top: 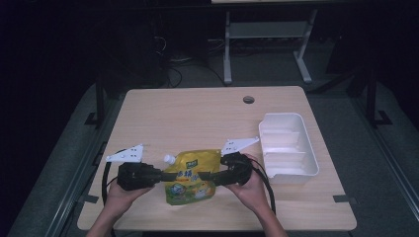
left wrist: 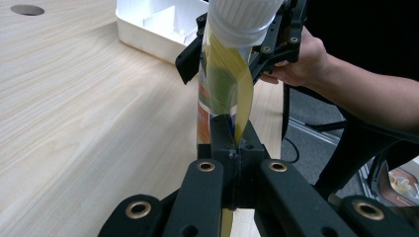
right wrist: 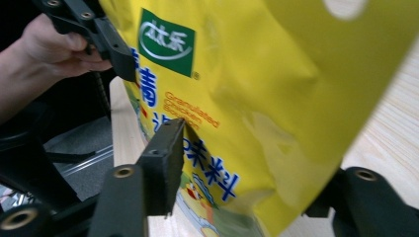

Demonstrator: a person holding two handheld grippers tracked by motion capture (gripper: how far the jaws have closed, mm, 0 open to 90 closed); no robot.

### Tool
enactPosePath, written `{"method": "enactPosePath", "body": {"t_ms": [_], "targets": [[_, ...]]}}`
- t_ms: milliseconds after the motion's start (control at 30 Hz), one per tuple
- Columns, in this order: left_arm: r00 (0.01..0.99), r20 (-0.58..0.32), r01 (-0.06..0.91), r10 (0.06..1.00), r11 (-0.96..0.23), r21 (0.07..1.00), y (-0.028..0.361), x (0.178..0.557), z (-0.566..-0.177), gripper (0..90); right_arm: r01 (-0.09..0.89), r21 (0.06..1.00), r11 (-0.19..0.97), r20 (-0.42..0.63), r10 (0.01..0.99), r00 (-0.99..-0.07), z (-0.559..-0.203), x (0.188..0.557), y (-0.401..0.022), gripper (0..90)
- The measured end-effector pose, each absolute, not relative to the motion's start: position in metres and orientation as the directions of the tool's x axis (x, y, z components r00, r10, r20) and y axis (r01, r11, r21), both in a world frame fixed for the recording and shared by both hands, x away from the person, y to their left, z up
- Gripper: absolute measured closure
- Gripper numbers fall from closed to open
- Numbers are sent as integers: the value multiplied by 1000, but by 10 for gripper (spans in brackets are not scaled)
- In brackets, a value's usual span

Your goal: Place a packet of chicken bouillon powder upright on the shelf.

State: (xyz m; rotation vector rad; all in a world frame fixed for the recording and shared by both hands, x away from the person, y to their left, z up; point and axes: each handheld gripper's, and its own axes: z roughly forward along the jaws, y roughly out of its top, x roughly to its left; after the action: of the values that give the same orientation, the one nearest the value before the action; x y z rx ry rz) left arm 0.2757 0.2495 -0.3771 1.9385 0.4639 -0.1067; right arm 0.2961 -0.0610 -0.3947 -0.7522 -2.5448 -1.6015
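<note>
- Right now your left gripper (top: 160, 174) is clamped on the yellow pouch (top: 193, 178) at its left edge, below the white cap (top: 169, 159).
- Your right gripper (top: 206, 176) pinches the pouch's opposite edge (printed face toward its camera).
- Just right of the pouch sits the white tray (top: 288, 146), on the wooden table (top: 197, 113).
</note>
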Motion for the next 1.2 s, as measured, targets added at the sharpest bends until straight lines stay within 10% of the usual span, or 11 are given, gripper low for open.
{"method": "enactPosePath", "body": {"t_ms": [733,1200], "targets": [[898,-301,397,322,-296,869,260,281,-382,895,377,852,363,283,287,-915,-385,287,-58,869],[880,-301,415,368,-285,864,269,286,-386,766,392,848,356,306,276,-911,-380,287,-61,893]]}}
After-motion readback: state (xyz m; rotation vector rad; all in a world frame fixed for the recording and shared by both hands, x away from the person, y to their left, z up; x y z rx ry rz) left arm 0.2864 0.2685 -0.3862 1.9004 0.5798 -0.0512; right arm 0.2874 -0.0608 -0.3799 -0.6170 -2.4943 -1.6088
